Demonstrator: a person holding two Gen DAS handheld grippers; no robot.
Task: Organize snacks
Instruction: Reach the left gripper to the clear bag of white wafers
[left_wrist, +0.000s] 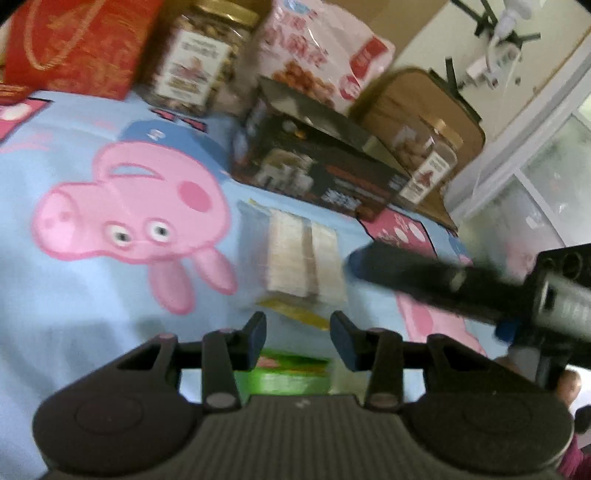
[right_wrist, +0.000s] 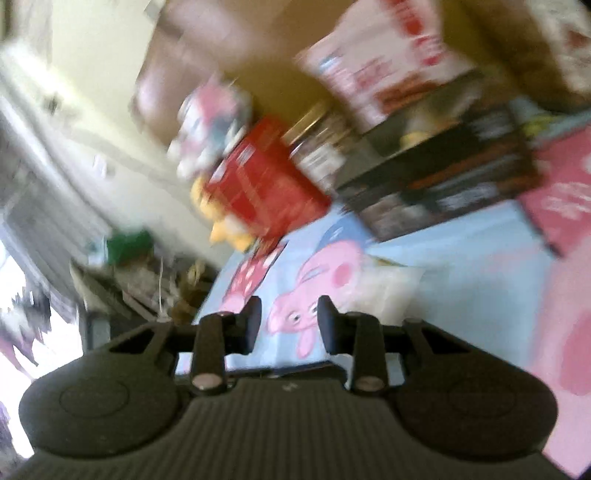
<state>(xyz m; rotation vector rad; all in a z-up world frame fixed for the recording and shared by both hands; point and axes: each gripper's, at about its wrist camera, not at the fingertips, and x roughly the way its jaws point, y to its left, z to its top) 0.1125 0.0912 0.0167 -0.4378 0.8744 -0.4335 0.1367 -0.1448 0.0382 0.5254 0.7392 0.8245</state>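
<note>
While the snacks are lying on the blue cartoon-pig cloth (left_wrist: 92, 295), most of the sorting is looking undone. Starting at the left of the left wrist view, a red bag (left_wrist: 79, 44) is standing at the back, then a nut jar (left_wrist: 195, 55), a pink snack bag (left_wrist: 314, 48) and a dark box (left_wrist: 314, 162) just in front of it, with a second jar (left_wrist: 428, 155) lying tilted behind the box. Nearer, a clear wafer packet (left_wrist: 303, 262) is lying loose on the cloth, just ahead of the left gripper (left_wrist: 298, 336), whose fingers are spreading apart and holding nothing. To its right, the right gripper (right_wrist: 289, 323) is also standing spread and empty; its own view is badly blurred, so the packet's exact distance from it is probably unknowable. The packet is seemingly waiting to join the back row.
</note>
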